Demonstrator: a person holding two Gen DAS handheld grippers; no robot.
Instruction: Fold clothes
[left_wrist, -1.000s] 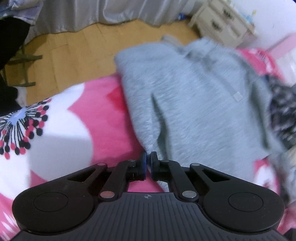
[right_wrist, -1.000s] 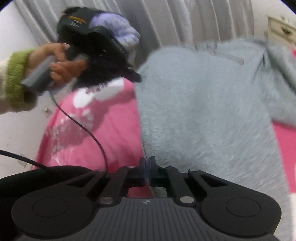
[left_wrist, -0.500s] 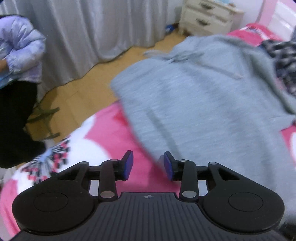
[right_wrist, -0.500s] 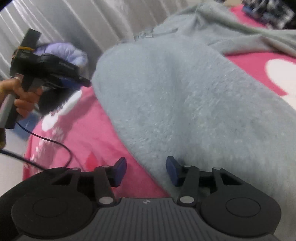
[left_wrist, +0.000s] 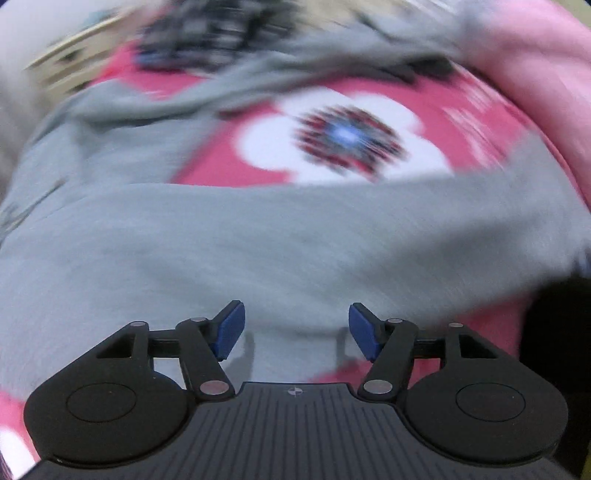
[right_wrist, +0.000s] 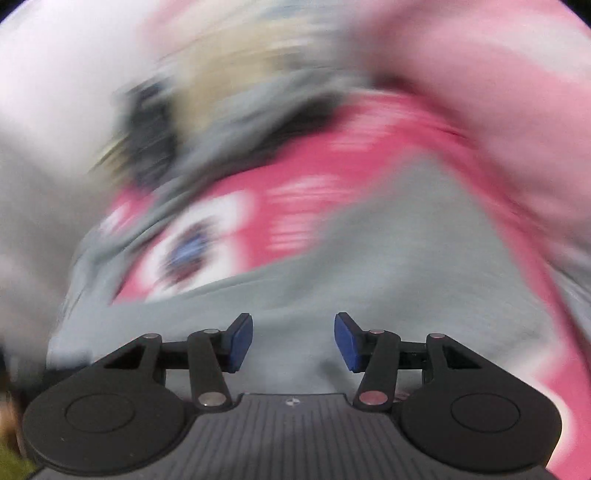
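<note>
Both your left gripper (left_wrist: 295, 326) and right gripper (right_wrist: 293, 341) have just spread their fingers — nothing between them — above the grey sweatshirt (left_wrist: 258, 240).

Sweatshirt (left_wrist: 258, 236) under and ahead of both sets of fingers: plain light grey, fleecy. Bedcover (left_wrist: 236, 162) beyond the fingers: hot pink, big white flower (left_wrist: 347, 136) with blue centre and dark red-black spokes. Finger pads (left_wrist: 229, 328): blue; gripper bodies black. Far ahead, left of the fingers: black-and-grey patterned garment (left_wrist: 207, 33), blurred. Pale pink pillow (left_wrist: 535, 66) far right.
</note>
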